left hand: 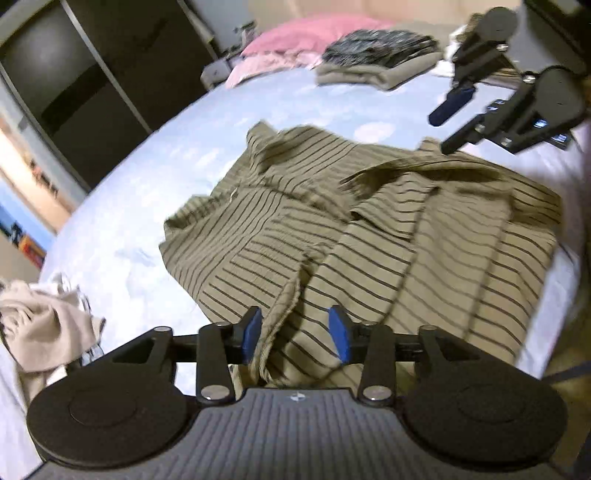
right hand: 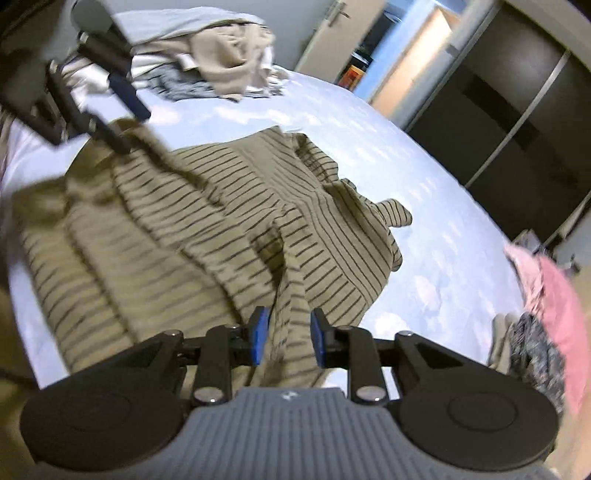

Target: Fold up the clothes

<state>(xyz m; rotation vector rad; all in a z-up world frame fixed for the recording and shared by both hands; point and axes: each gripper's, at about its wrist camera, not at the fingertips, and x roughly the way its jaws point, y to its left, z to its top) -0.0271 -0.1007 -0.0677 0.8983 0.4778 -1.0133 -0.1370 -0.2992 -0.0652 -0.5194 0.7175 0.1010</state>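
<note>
The pale blue bed (left hand: 147, 192) carries my striped olive shirt (left hand: 369, 236), spread rumpled across its middle. A folded stack (left hand: 380, 55) sits by the pink pillow (left hand: 295, 35), and a beige heap (left hand: 40, 325) lies at the other end. My left gripper (left hand: 295, 334) and right gripper (right hand: 287, 338) both stand parted, each with a ridge of shirt fabric between its pads.
</note>
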